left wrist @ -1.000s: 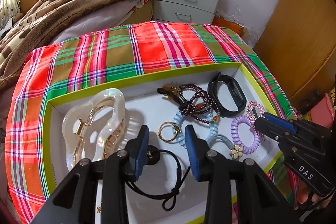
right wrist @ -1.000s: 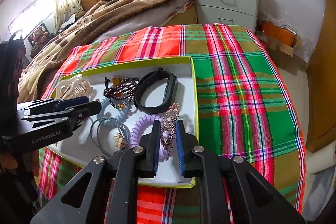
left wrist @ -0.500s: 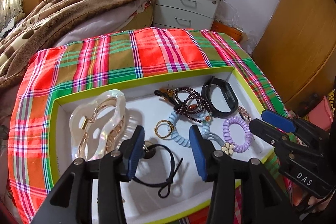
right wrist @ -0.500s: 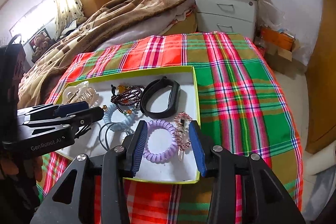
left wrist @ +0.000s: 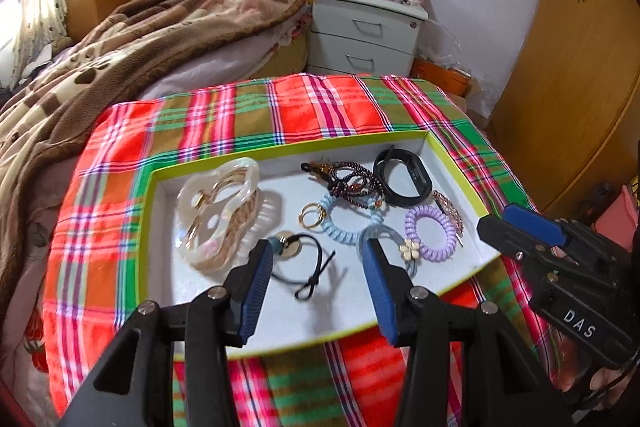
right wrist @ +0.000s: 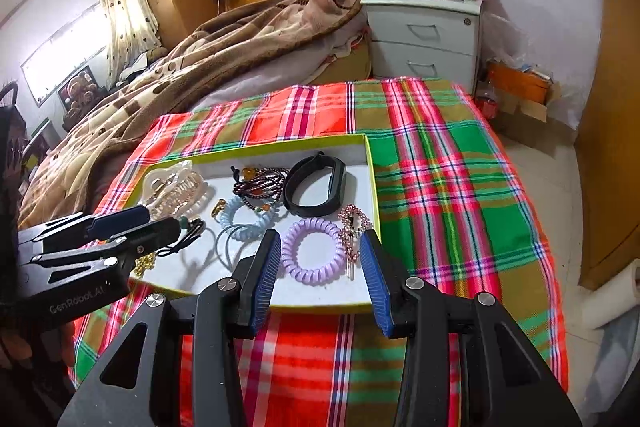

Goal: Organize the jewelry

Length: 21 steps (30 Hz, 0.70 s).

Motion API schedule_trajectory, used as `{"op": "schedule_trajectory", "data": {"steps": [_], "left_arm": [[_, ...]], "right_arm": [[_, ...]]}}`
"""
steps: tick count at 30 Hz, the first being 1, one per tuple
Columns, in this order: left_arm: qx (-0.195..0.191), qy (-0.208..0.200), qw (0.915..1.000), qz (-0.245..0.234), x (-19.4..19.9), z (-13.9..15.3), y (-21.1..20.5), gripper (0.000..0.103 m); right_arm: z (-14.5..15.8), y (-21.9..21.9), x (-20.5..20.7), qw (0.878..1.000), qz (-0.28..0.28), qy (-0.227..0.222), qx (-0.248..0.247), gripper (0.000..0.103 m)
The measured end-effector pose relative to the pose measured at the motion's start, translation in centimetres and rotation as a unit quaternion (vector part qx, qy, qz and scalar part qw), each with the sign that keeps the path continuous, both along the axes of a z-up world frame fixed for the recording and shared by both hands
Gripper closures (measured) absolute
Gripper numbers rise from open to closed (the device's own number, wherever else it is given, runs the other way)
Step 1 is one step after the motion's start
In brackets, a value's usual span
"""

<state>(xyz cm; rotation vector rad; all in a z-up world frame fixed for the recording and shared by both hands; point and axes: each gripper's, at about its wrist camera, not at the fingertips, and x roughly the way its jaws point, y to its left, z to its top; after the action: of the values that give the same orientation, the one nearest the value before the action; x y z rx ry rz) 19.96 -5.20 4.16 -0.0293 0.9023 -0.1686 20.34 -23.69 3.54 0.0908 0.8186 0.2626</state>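
A white tray with a lime rim (left wrist: pixel 344 141) (right wrist: pixel 370 167) lies on the plaid cloth. It holds a pearly claw clip (left wrist: pixel 218 215) (right wrist: pixel 172 187), dark bead bracelets (left wrist: pixel 352 183) (right wrist: pixel 260 181), a black band (left wrist: pixel 404 179) (right wrist: pixel 316 187), a blue coil tie (left wrist: pixel 340 227), a purple coil tie (left wrist: pixel 430 233) (right wrist: pixel 312 253), a pink rhinestone clip (left wrist: pixel 450 211) (right wrist: pixel 354 227) and a black hair tie (left wrist: pixel 308 267). My left gripper (left wrist: pixel 318 259) (right wrist: pixel 160 223) is open and empty above the tray's near side. My right gripper (right wrist: pixel 320 249) (left wrist: pixel 500 219) is open and empty above the near right corner.
The plaid table (right wrist: pixel 440 187) stands beside a bed with a brown blanket (left wrist: pixel 140 39). A grey nightstand (right wrist: pixel 424 39) with clutter stands behind. A wooden wardrobe (left wrist: pixel 580 67) is at the right.
My right gripper has opened, let the pink rhinestone clip go into the tray, and drawn back. My left gripper has opened wider and also drawn back and up.
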Motion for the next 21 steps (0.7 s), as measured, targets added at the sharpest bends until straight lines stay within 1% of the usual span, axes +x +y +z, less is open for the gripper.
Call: {"op": "schedule_trajectory", "data": {"steps": [8,15,19,21], "left_arm": [[0.049,-0.031,0.9975,0.04,-4.3,0.8,0.2,0.054],[0.055,-0.046,0.9948,0.072,-7.4,0.5,0.7,0.054],[0.074,-0.051,0.9921,0.087,-8.9,0.2,0.7,0.054],[0.081,-0.054,0.9911,0.09,-9.6,0.0,0.7,0.054]], "right_arm": [[1.4,0.5,-3.4,1.0,-0.01,-0.022,0.001,0.061],[1.8,1.4,-6.1,0.999,-0.012,-0.041,-0.006,0.061],[1.8,1.9,-7.6,0.999,-0.012,-0.052,-0.002,0.061],[1.8,2.2,-8.1,0.998,-0.011,-0.058,-0.009,0.061]]}}
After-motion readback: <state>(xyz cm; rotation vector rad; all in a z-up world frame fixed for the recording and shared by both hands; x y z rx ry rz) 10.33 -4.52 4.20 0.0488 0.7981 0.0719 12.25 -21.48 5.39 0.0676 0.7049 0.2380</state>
